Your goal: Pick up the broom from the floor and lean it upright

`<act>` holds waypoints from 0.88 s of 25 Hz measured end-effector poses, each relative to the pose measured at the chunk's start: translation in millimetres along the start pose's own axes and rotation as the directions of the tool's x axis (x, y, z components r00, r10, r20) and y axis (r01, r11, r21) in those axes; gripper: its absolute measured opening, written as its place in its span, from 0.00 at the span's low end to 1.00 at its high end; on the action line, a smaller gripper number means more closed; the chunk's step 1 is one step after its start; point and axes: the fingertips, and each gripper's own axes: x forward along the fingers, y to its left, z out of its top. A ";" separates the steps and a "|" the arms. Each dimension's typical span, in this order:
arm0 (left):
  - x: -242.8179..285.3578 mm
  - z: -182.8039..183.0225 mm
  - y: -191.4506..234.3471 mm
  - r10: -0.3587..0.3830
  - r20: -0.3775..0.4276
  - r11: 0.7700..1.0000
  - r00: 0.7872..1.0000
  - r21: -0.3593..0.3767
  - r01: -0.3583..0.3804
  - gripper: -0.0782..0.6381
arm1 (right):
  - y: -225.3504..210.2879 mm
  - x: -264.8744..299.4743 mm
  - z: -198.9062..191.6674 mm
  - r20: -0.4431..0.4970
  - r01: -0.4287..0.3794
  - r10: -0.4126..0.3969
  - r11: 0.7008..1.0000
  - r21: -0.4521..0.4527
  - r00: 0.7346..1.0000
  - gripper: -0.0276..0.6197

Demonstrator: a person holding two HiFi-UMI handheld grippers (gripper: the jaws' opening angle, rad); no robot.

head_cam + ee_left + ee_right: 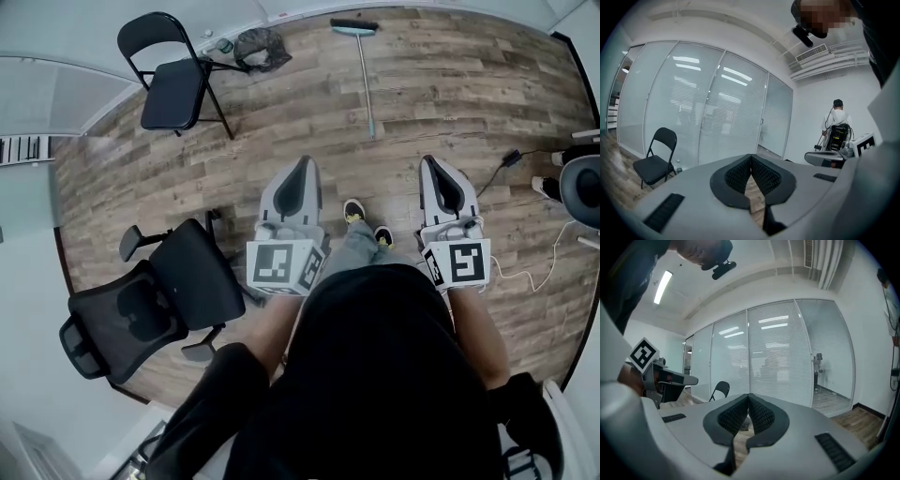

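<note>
The broom (362, 70) lies flat on the wooden floor far ahead of me, its dark head (353, 26) toward the glass wall and its pale handle running back toward my feet. My left gripper (299, 178) and right gripper (444, 173) are held side by side at waist height, well short of the broom, pointing roughly level. Both are shut with nothing between the jaws; in the left gripper view (751, 161) and the right gripper view (748, 400) the dark ribbed pads meet at the tips. Neither gripper view shows the broom.
A black folding chair (175, 80) stands at the far left by the glass wall, with a dark bundle (262, 45) beside it. A black office chair (155, 305) sits close on my left. A white cable (525, 272) and a black plug (511, 157) lie on the floor at right. Another person (836, 123) stands at the back.
</note>
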 end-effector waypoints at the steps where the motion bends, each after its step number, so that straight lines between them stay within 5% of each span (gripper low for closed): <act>1: 1.7 0.9 5.6 -0.007 0.006 1.000 1.000 0.005 0.007 0.14 | 1.5 6.4 1.8 -0.005 0.000 0.000 1.000 -0.026 1.000 0.07; 22: 44.8 12.9 70.5 -0.008 0.017 0.999 1.000 -0.034 0.008 0.14 | 15.5 88.8 16.9 -0.018 -0.029 0.028 0.997 -0.075 0.999 0.07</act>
